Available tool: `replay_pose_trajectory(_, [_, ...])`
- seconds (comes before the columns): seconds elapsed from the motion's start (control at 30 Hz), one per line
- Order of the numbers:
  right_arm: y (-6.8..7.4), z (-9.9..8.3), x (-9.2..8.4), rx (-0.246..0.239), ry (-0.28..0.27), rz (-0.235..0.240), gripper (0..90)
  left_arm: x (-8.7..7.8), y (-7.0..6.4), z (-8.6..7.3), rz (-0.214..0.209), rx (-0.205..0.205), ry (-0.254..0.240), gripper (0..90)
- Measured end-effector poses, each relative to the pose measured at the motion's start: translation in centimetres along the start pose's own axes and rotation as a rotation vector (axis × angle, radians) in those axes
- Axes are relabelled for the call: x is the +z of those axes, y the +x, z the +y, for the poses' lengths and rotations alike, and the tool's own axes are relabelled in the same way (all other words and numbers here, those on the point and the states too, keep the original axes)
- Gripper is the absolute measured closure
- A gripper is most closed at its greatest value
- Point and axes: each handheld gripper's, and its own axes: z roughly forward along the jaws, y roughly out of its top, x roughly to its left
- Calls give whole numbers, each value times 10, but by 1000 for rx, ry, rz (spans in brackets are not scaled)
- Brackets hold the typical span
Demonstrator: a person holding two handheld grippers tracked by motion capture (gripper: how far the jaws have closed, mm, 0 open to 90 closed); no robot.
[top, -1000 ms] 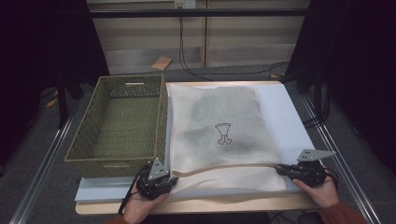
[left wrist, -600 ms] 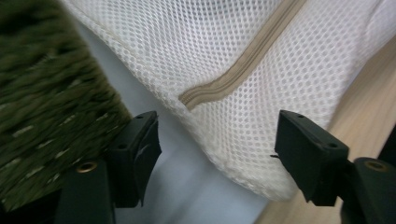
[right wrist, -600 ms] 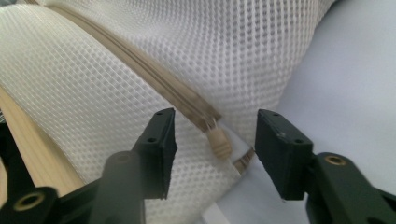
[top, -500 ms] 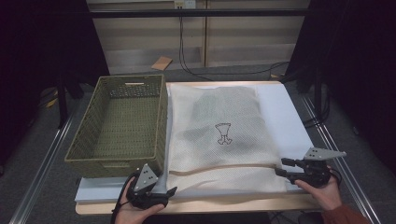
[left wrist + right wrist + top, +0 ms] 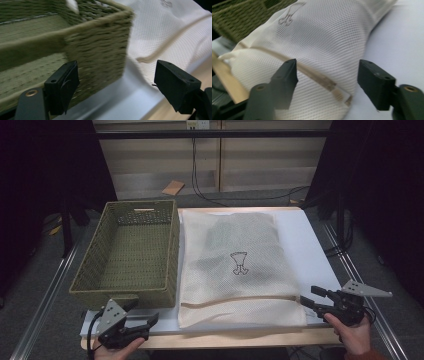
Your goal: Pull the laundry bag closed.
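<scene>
The cream mesh zip-up laundry bag (image 5: 240, 270) lies flat on the table (image 5: 312, 245), both the left hand-held gripper (image 5: 145, 322) and right hand-held gripper (image 5: 307, 297) just having released it, leaving the empty green woven basket (image 5: 131, 255) unfilled.

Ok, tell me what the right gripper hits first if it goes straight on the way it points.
Probably the mesh bag. The right gripper has open jaws, aimed at the bag's near corner by the zipper. Nothing lies between, though depth is hard to judge.

The cream mesh bag (image 5: 240, 265) lies flat on the table, just beside the basket (image 5: 127, 255).
</scene>
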Motion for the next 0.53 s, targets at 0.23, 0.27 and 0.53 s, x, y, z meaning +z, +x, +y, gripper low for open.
replay_pose_trajectory(0.23, [-13,-15,-4,21,-64,-86,273,-4,8,-8,10,-5,-46,153])
replay_pose_trajectory(0.27, [-14,-16,-5,19,-68,-86,274,-5,7,-7,32,1,-48,153])
replay_pose_trajectory(0.53, [-15,-18,-7,17,-75,-108,294,-2,8,-8,36,0,-22,129])
